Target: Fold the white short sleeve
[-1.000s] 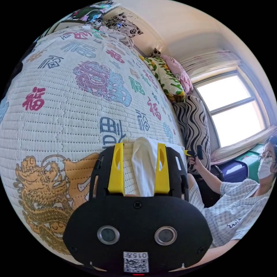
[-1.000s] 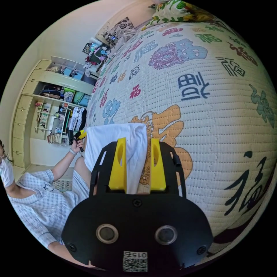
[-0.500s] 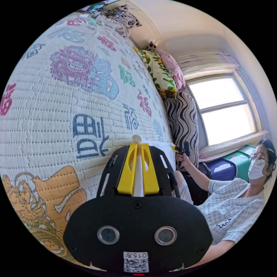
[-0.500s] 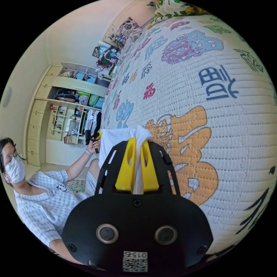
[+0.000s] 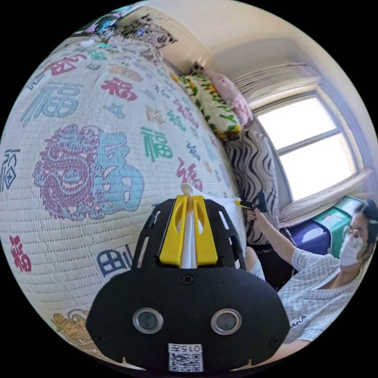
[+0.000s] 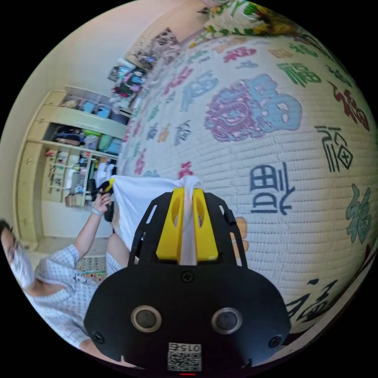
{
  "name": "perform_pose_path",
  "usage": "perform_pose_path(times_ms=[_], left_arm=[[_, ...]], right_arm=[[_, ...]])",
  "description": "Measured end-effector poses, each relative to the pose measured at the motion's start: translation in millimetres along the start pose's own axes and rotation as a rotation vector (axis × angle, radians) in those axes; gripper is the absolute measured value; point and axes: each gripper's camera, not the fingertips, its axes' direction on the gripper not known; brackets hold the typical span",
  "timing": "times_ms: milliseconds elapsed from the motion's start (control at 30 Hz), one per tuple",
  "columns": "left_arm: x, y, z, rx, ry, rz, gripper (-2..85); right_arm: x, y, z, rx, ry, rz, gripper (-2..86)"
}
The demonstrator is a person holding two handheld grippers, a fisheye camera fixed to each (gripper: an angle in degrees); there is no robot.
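Left gripper [image 5: 188, 197], jaws clamped together on a bunched edge of the white short sleeve [image 5: 188, 232], held above the printed quilted bedspread [image 5: 78, 118]. Right gripper [image 6: 188, 191], jaws likewise pressed on a gathered edge of the same garment, whose cloth spreads taut from it toward the left gripper, seen in the person's hand [image 6: 103, 199] in the right gripper view. Pillows [image 5: 212, 104] and a window [image 5: 311, 145] lie beyond the bed.
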Motion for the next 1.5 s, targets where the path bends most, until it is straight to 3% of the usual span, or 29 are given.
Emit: perform_pose_path(times_ms=[100,200,433,600,700,800,1067,1167,1233,1333,1500], left_arm=[[0.7,23.0,-14.1,0.046,-0.031,-0.016,4.7],[17.8,67.5,-44.2,0.092,-0.032,0.003,8.5],[59.9,182.9,-14.7,-0.069,-0.059,-0.044,10.5],[60.2,216.9,22.0,-0.078,-0.022,-0.109,8.8],[62.1,226.1,32.5,-0.082,-0.042,-0.141,1.4],[73.3,237.5,19.6,-0.015,-0.074,-0.133,-0.4],[55.8,269.3,24.4,-0.007,-0.083,-0.216,1.4],[53.8,284.1,13.0,0.107,-0.041,-0.275,4.9],[71.0,307.8,-15.2,0.318,-0.201,-0.306,6.9],[89.3,327.4,-28.0,0.436,-0.437,-0.316,11.1],[59.6,335.9,-17.2,0.403,-0.406,-0.440,12.1]], right_arm=[[1.5,5.7,16.0,0.034,0.057,0.065,7.3],[-28.5,43.5,21.5,0.065,-0.030,-0.098,8.1],[-131.0,151.5,134.2,-0.221,0.076,-0.499,9.8],[-147.5,163.6,224.2,-0.367,0.267,-0.587,4.9],[-144.9,153.8,249.0,-0.377,0.262,-0.532,1.4],[-147.2,148.0,253.0,-0.338,0.227,-0.490,0.8],[-156.1,137.8,316.8,-0.389,0.257,-0.404,5.3],[-181.5,115.9,334.0,-0.389,0.304,-0.400,6.6],[-212.9,90.1,343.5,-0.360,0.403,-0.414,7.8],[-258.6,49.4,364.5,-0.301,0.398,-0.457,8.2],[-329.3,-18.9,445.0,-0.307,0.331,-0.540,8.8]])
